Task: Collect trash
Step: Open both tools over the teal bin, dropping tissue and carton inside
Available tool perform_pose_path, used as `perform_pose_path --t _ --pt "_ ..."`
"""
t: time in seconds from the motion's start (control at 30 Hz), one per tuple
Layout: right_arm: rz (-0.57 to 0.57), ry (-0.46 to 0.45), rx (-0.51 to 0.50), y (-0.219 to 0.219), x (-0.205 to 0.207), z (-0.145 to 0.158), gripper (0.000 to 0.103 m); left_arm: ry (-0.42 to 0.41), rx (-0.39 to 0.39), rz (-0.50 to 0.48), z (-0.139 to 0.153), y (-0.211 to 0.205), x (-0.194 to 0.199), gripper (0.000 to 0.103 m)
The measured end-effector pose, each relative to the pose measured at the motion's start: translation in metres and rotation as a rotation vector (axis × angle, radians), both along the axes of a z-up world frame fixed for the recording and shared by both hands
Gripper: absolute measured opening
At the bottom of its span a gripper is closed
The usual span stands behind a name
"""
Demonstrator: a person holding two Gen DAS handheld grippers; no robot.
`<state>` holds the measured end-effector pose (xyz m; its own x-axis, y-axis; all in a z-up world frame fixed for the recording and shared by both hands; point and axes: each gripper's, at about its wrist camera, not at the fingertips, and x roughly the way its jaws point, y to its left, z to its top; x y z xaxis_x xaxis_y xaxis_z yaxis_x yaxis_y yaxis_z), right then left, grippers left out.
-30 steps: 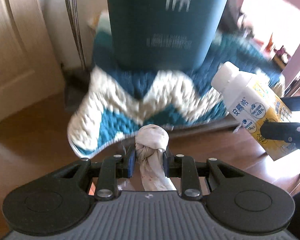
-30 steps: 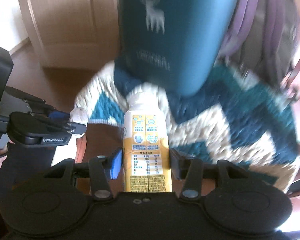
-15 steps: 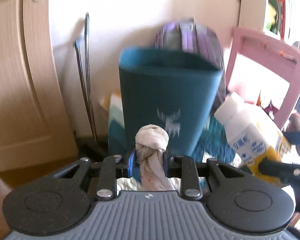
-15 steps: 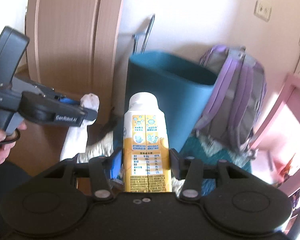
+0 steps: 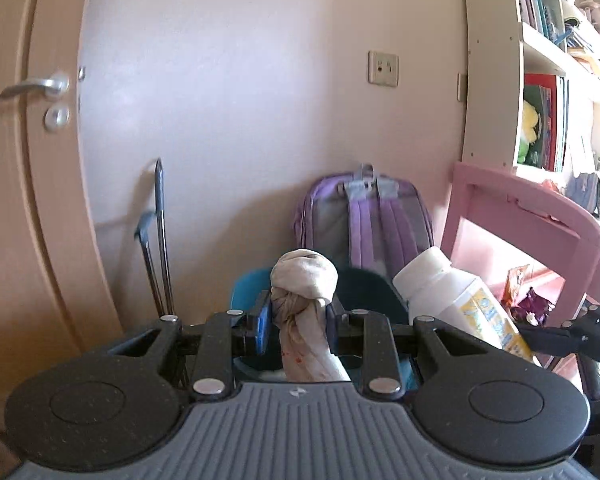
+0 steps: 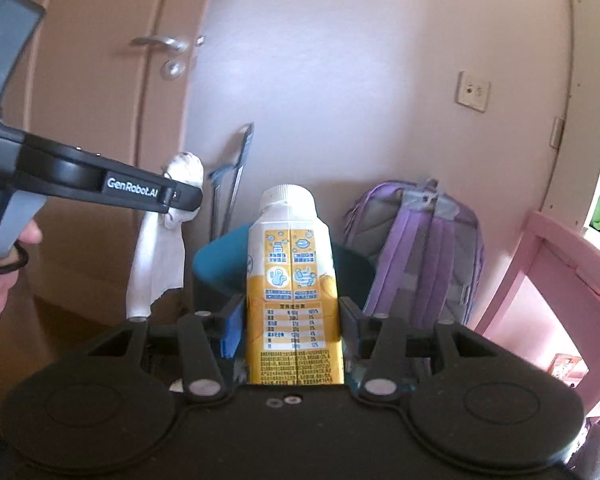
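Note:
My left gripper [image 5: 298, 322] is shut on a knotted white tissue wad [image 5: 303, 280] with small red specks. The wad hangs from that gripper in the right wrist view [image 6: 158, 252]. My right gripper [image 6: 290, 320] is shut on a yellow and white drink carton [image 6: 292, 280] with a white cap, held upright; the carton also shows in the left wrist view [image 5: 456, 304]. A teal trash bin [image 6: 216, 260] stands just beyond and below both grippers; its rim shows behind the wad in the left wrist view [image 5: 246, 288].
A purple backpack [image 6: 420, 248] leans on the wall behind the bin. A pink chair [image 5: 528, 224] stands at the right, a wooden door [image 5: 16, 160] at the left. A folded metal frame [image 5: 158, 240] leans by the door. A bookshelf [image 5: 548, 80] rises at the right.
Both grippers have risen and tilted up with their loads. The bin, seen large from its side before, now sits low with its rim and opening showing.

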<state>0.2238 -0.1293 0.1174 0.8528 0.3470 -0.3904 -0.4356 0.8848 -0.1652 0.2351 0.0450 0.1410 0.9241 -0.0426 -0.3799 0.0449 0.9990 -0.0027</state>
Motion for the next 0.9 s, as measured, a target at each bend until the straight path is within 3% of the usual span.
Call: perform_pose_path --t 0.17,0.37,0.6,0.9 --pt "-0.048 -0.009 0.031 0.009 0.032 0.009 0.048 -0.003 0.006 0.019 0.01 -0.004 0.034 0.026" --pt "-0.093 0.04 0.025 0.013 0.075 -0.004 0.048 0.051 0.035 0.038 0.003 -0.01 0.087 0.026" --pt "-0.104 0.162 0.007 0.018 0.121 -0.029 0.048 0.179 0.061 0.038 -0.028 -0.017 0.146 0.026" --pt "-0.077 0.213 -0.045 0.033 0.137 -0.051 0.049 0.327 0.08 0.037 -0.069 -0.018 0.189 0.027"
